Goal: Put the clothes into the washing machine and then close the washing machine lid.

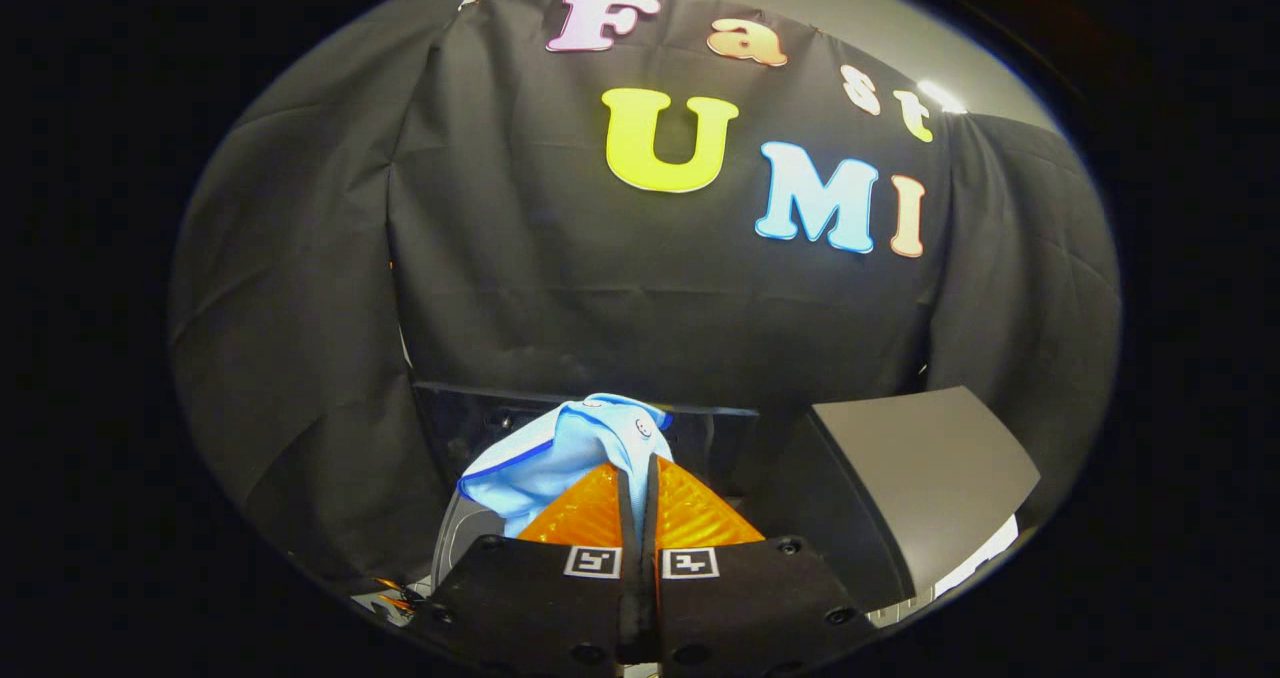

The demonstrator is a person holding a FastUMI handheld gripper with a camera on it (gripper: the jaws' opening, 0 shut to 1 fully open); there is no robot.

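A light blue garment (pixel 565 453) with darker blue trim and a small button hangs bunched from the tips of my gripper (pixel 638 463). Both fingers press together on its cloth, so the gripper is shut on it. The garment is held in the air above the washing machine (pixel 462 543), whose pale rounded edge shows under the cloth, left of the fingers. The machine's dark lid (pixel 480 420) stands raised behind the garment. How far the cloth reaches down is hidden by my fingers.
A grey slanted panel (pixel 925 458) rises just right of the fingers, with a pale surface (pixel 975 558) below its edge. The black cloth wall of the booth closes off the back and both sides.
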